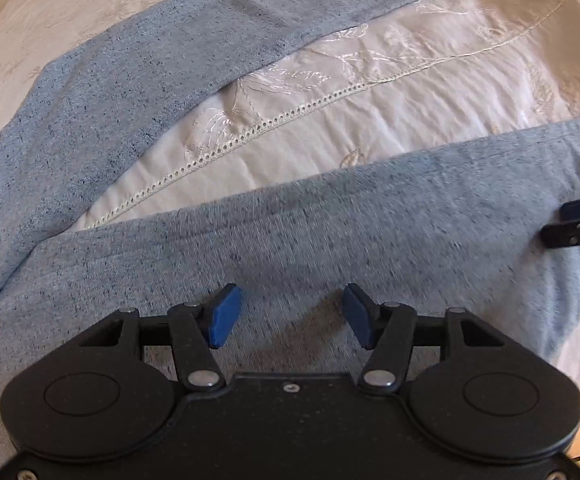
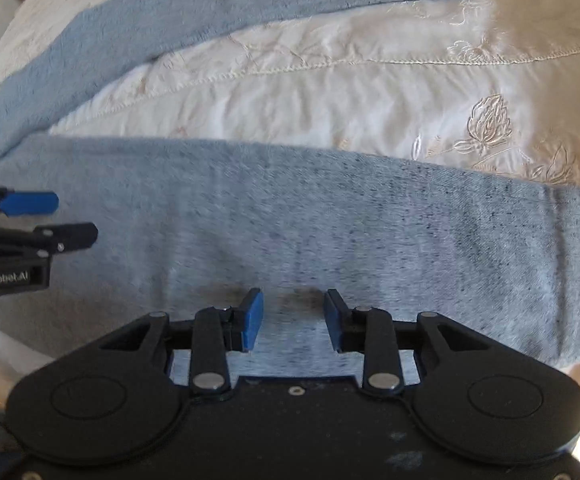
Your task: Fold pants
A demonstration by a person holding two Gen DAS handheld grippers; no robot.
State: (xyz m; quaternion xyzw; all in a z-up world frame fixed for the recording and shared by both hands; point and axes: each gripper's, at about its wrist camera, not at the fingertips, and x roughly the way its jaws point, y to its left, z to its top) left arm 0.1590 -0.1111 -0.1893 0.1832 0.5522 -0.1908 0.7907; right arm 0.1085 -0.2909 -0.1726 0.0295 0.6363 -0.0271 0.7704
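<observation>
1. The grey-blue pants (image 1: pixel 330 232) lie spread on the cream embroidered bedspread (image 1: pixel 390 92), legs splayed in a V: one leg crosses the lower half of both views, the other runs to the upper part of the frame
2. The left gripper (image 1: pixel 288 316) hovers over the near leg at bottom centre, blue pads wide apart, holding nothing
3. The right gripper (image 2: pixel 293 318) sits likewise over the same leg, nearer its hem (image 2: pixel 570 264) at right, jaws parted and empty
4. Each gripper shows at the other view's edge; only bare bedspread lies between the legs
</observation>
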